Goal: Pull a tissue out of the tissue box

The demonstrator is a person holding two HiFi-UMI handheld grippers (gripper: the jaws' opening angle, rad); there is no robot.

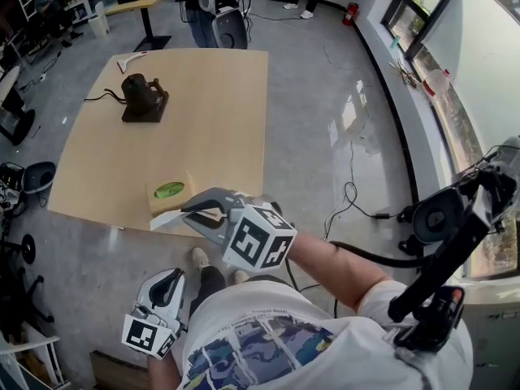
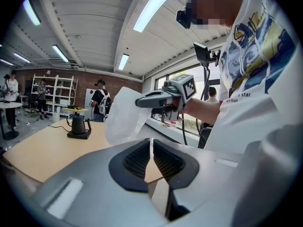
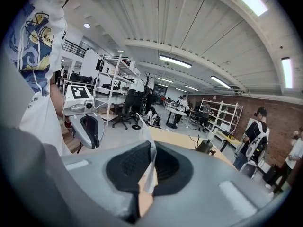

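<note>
My right claw (image 1: 188, 210) is clamped shut on the tissue (image 1: 166, 218): in the right gripper view the two pads meet on a thin white fold, with a corner of the sheet poking up past the tips and the rest trailing back between the pads. In the left gripper view the tissue hangs from those tips as one loose, crumpled sheet, drooping below and a little ahead of the claw. The tissue box (image 1: 169, 195), tan with a green oval on top, sits on the surface (image 1: 203, 112) just beyond and under the right claw's tips, close to the near edge. From the head view I cannot tell whether the sheet's lower edge touches the box or hangs clear of it. My left claw (image 1: 173, 279) is low and well behind the right one, off the surface and near my body; its pads are pressed together with nothing between them. Far ahead of both claws, toward the far left part of the surface, a dark kettle (image 1: 142, 96) stands on its base with a cord running off to the left.
</note>
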